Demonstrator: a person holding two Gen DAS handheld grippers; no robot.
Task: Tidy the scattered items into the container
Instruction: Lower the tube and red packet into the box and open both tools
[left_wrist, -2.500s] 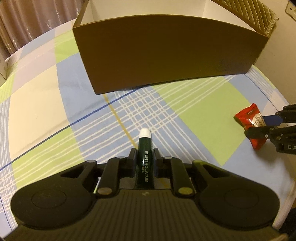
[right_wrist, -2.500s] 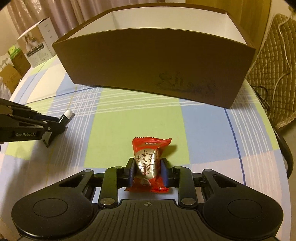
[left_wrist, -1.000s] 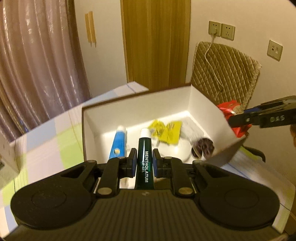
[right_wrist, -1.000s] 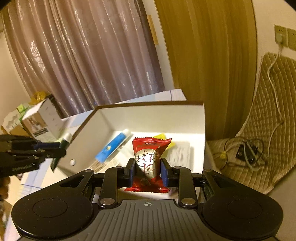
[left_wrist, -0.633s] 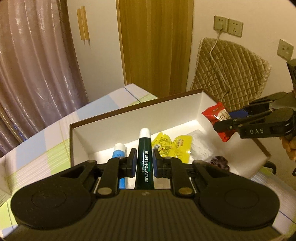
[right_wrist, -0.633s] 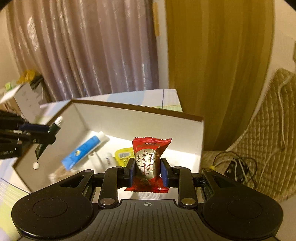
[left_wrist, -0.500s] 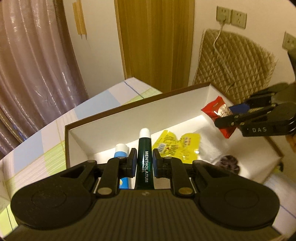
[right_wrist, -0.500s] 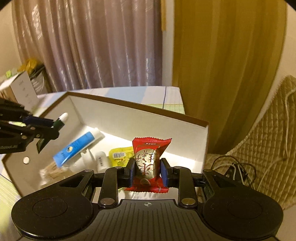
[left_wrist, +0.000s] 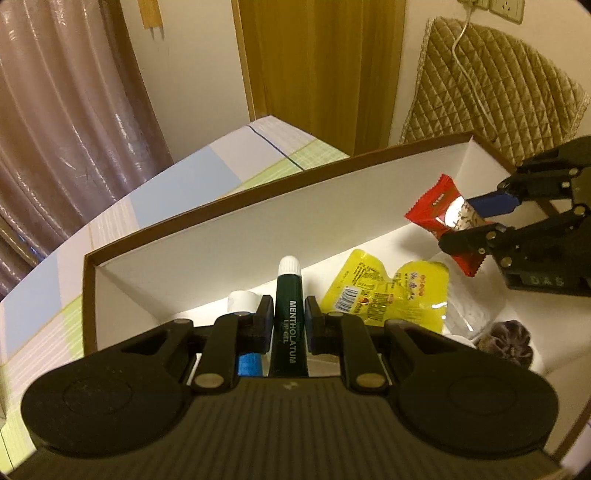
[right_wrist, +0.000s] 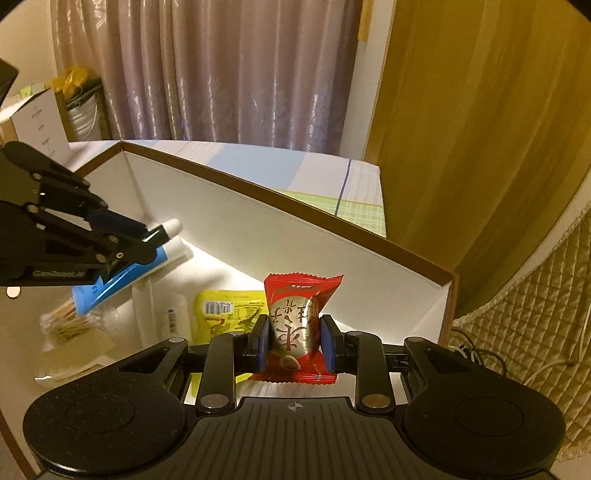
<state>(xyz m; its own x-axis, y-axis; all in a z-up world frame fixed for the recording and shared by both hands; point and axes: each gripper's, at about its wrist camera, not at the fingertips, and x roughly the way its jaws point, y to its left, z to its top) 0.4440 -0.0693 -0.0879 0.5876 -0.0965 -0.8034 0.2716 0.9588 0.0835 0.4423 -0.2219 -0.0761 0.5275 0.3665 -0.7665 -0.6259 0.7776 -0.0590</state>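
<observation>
Your left gripper's (left_wrist: 289, 325) fingers (left_wrist: 263, 323) are clamped on the dark green lip gel tube (left_wrist: 289, 332), which points forward with its white cap away from you. Your right gripper's (right_wrist: 294, 341) fingers (right_wrist: 261, 341) are pressed against both sides of the red candy packet (right_wrist: 295, 325), which stands upright between the blue pads.

Both grippers hang over the open box (left_wrist: 221, 236), a brown carton with white inner walls. In the left wrist view the tube sits above the left part of the box, and your right gripper (left_wrist: 476, 221) shows at the far right with the candy (left_wrist: 439, 218) held above the right part. In the right wrist view your left gripper (right_wrist: 144, 242) reaches in from the left, the tube's white cap (right_wrist: 171, 227) sticking out past its tips.

Neither item touches the floor of the box.

Inside the box lie other things. A blue tube (right_wrist: 110, 284) with a white cap rests on the left side, below your left gripper. Yellow sachets (left_wrist: 384, 295) lie around the middle, just beside the tube's line in the left view. A bundle of cotton swabs (right_wrist: 64, 323) sits at the near left corner in the right view, next to a small white bottle (right_wrist: 173, 317). A dark round object (left_wrist: 506, 341) lies at the near right in the left view; what it is cannot be told.

The box stands on a checked cloth (left_wrist: 177, 184) of blue, green and white. Behind it hang curtains (right_wrist: 207, 74), and a quilted cushion (left_wrist: 491, 81) leans at the far right.
</observation>
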